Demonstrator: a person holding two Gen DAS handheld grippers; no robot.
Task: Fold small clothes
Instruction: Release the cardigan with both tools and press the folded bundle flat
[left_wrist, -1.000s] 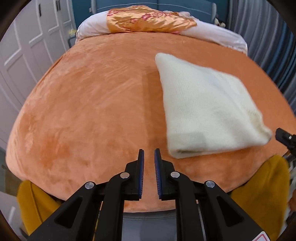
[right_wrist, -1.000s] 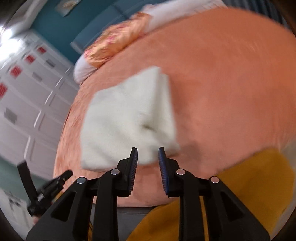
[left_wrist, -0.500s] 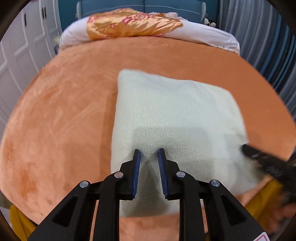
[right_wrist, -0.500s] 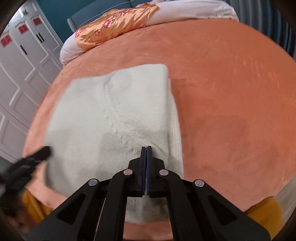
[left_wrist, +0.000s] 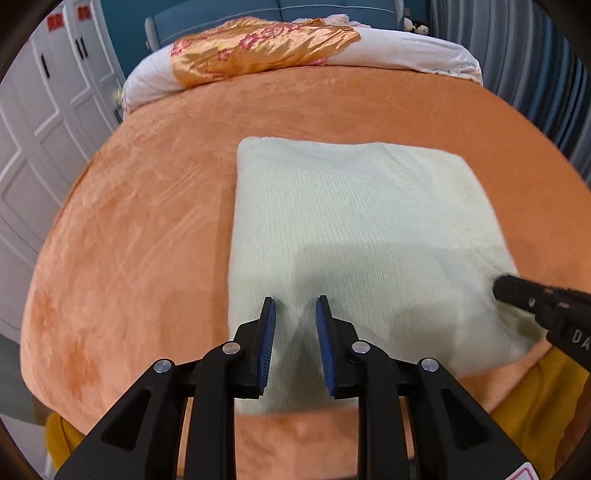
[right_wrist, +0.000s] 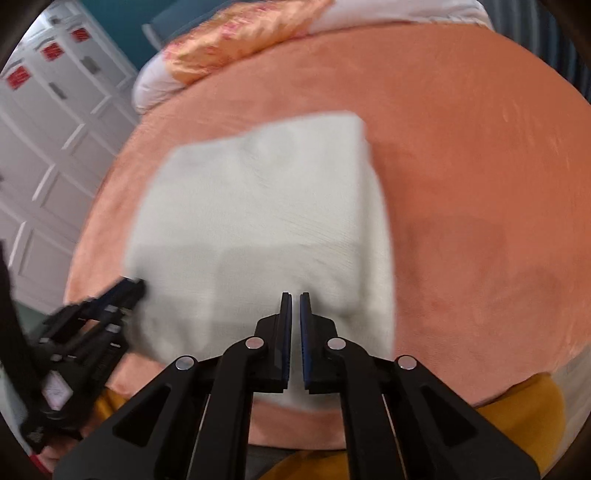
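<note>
A cream knitted garment (left_wrist: 351, 229) lies folded into a rough square on the orange blanket (left_wrist: 147, 221); it also shows, blurred, in the right wrist view (right_wrist: 258, 206). My left gripper (left_wrist: 293, 301) hovers over its near left part. Its jaws are a little apart and the pads press on nothing. My right gripper (right_wrist: 291, 295) is over the near right part, its jaws almost together with only a thin slit and no cloth seen in it. In the left wrist view its tip (left_wrist: 504, 286) touches the garment's right edge, where the knit puckers. The left gripper (right_wrist: 136, 286) appears at the garment's left edge.
A white pillow with an orange satin cover (left_wrist: 258, 48) lies at the bed's head. White wardrobe doors (left_wrist: 37, 129) stand on the left and grey curtains (left_wrist: 517, 55) on the right. Mustard-yellow fabric (left_wrist: 528, 406) shows below the bed's near edge.
The left gripper moved right from the bare blanket to over the garment and its jaws widened slightly. The right gripper came over the garment's near right part and its jaws closed.
</note>
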